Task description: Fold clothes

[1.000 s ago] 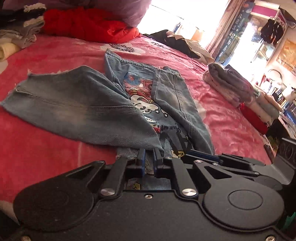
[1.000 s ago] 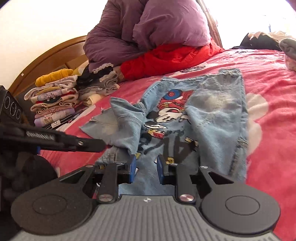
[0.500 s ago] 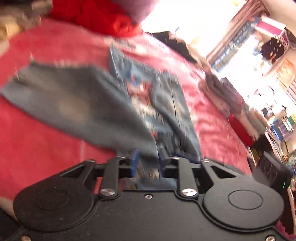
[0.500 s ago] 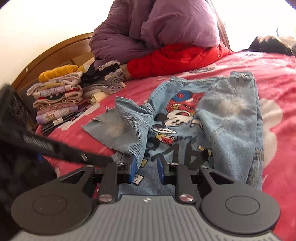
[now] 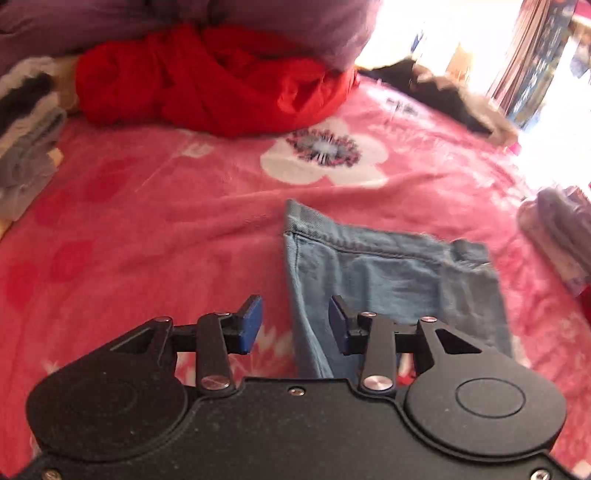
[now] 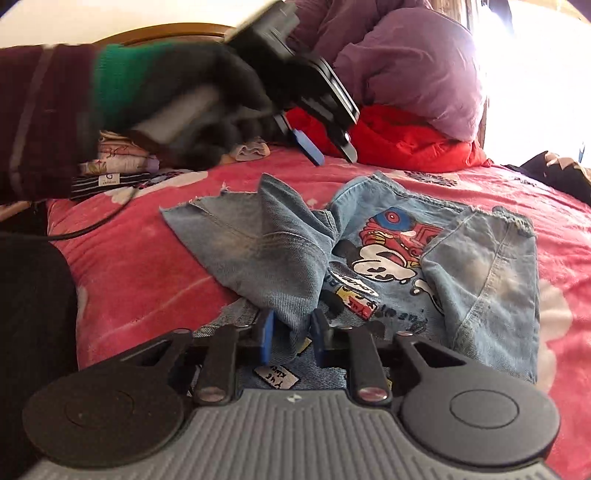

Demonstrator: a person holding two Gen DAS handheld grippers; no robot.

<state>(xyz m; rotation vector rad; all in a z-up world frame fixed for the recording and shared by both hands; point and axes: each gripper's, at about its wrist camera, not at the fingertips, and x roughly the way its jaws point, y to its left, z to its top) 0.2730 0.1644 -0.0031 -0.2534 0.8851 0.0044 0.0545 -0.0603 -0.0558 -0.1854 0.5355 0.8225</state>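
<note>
A light-blue denim garment (image 6: 476, 280) with a cartoon print lies on the pink flowered blanket (image 6: 140, 266), its left part folded over the middle. My right gripper (image 6: 292, 339) is low at the garment's near edge. Its jaws are closing, a fold of denim stands between the blue pads (image 6: 266, 338), and I see no firm pinch. My left gripper (image 6: 328, 151), held by a dark-gloved hand (image 6: 207, 110), hangs above the bed past the garment's far left corner. In the left wrist view the left gripper (image 5: 294, 325) is opening, with the denim's (image 5: 391, 280) side edge below the gap, not gripped.
A red garment (image 5: 207, 77) and a purple duvet (image 6: 410, 70) are heaped by the wooden headboard (image 6: 162, 33). Stacks of folded clothes (image 6: 118, 162) stand at the left; another folded pile (image 5: 561, 229) lies at the right. Dark clothes (image 5: 439, 88) lie at the far side. A black cable (image 6: 96, 225) crosses the blanket.
The left gripper let go of the denim, opened and swung away over the garment toward its far edge. The right gripper edged forward and narrowed its jaws around the fold.
</note>
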